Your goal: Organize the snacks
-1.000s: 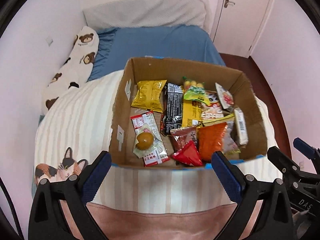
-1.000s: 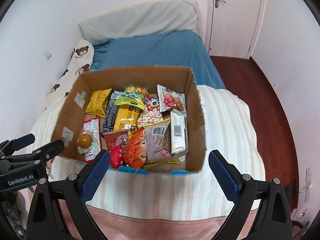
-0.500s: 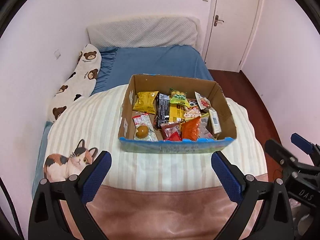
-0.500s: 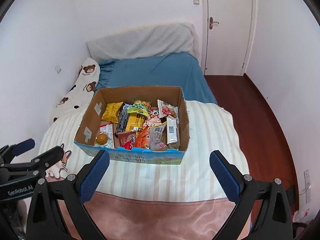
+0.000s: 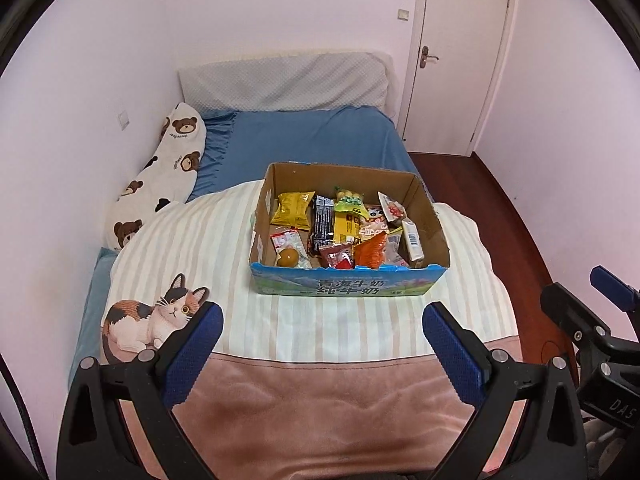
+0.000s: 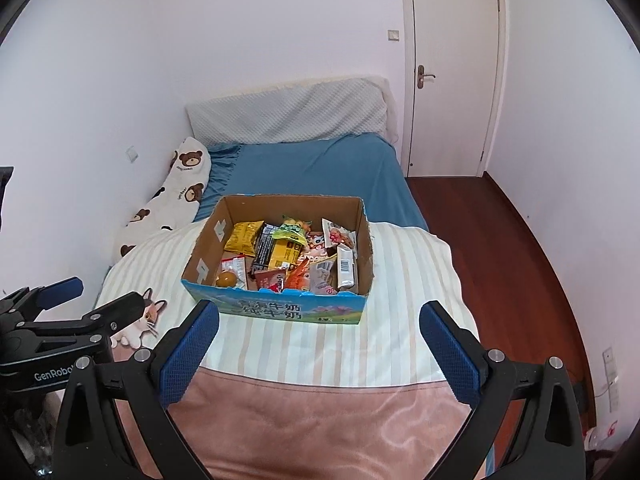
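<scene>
An open cardboard box (image 5: 346, 290) with a blue printed front stands on the striped blanket in the middle of the bed, also the cardboard box (image 6: 276, 310) in the right wrist view. It holds several snack packets: a yellow bag (image 5: 292, 210), a black bar (image 5: 322, 224), an orange bag (image 5: 370, 254), a white bar (image 5: 412, 240) and a round brown snack (image 5: 289, 258). My left gripper (image 5: 322, 340) is open and empty, well short of the box. My right gripper (image 6: 318, 336) is open and empty too, above the blanket's near part.
A bear-print pillow (image 5: 160, 176) lies along the left wall, a grey headboard cushion (image 5: 284, 80) at the far end. A cat print (image 5: 152, 322) marks the blanket's left corner. A pink blanket (image 5: 320, 412) covers the near edge. Wooden floor (image 6: 512, 260) and a closed door (image 6: 452, 68) are right.
Both grippers have pulled back and up from the box, which now looks smaller and farther. Its blue front came into view. The jaws stayed open.
</scene>
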Motion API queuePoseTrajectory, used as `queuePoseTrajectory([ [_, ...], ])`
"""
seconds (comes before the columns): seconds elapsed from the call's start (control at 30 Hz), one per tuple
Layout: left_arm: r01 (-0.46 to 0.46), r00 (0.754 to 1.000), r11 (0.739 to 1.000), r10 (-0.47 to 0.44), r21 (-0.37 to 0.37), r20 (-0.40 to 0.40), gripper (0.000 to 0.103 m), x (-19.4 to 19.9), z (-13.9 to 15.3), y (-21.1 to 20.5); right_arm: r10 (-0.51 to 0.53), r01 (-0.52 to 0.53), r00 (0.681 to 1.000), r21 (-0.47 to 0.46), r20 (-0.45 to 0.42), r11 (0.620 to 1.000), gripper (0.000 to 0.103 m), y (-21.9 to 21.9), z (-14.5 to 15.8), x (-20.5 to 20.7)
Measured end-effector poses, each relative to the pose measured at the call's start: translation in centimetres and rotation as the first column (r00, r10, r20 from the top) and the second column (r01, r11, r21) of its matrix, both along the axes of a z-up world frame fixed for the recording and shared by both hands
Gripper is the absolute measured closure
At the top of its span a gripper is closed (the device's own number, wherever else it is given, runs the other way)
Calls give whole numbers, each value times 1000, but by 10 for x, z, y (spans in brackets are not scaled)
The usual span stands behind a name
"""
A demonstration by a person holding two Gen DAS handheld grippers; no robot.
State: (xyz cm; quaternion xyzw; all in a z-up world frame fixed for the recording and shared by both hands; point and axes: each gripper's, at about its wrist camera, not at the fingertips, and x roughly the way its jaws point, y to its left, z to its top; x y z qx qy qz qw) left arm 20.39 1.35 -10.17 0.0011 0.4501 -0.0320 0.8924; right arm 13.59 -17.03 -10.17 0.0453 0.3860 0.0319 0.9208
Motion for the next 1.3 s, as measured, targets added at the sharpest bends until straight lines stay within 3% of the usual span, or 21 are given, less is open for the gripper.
queuePoseTrajectory([
  [0.53,-3,1000,1000,2,22,23,1,4,-7,-3,-30,29,999,-24,-18,999,0,-4,-12,8],
  [1.3,-52,997,996,56,69,-60,1,68,-55,-2,-81,76,994,-70,-67,995,0,-2,-66,88],
])
